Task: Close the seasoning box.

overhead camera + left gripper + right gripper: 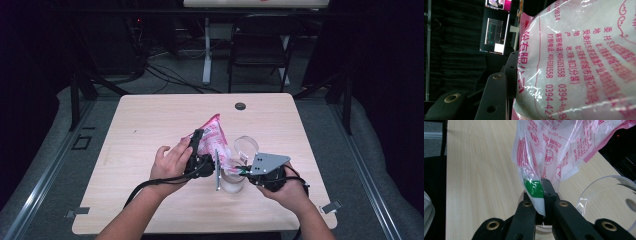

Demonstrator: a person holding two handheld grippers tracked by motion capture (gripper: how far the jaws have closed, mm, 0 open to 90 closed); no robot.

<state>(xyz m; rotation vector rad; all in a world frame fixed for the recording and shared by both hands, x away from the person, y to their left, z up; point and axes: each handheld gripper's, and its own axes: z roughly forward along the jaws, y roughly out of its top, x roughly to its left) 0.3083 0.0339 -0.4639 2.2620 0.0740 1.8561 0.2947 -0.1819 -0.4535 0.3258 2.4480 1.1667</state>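
Note:
A pink-and-white printed plastic bag (212, 134) of white powder hangs tilted over the middle of the wooden table (150, 125). My left gripper (199, 144) is shut on the bag's upper body; one black finger (510, 67) presses against the film (579, 62). My right gripper (235, 170) is shut on the bag's low corner (536, 195), where a green strip shows. That corner points down over a clear jar (232, 183) holding white contents, whose rim (544, 228) peeks out under the jaws.
A second clear round container (246, 145) (606, 195) stands just behind the jar. A dark grommet (240, 106) sits near the table's far edge, and a folding chair (260, 45) stands beyond it. A lit monitor (495, 35) hangs in the dark background.

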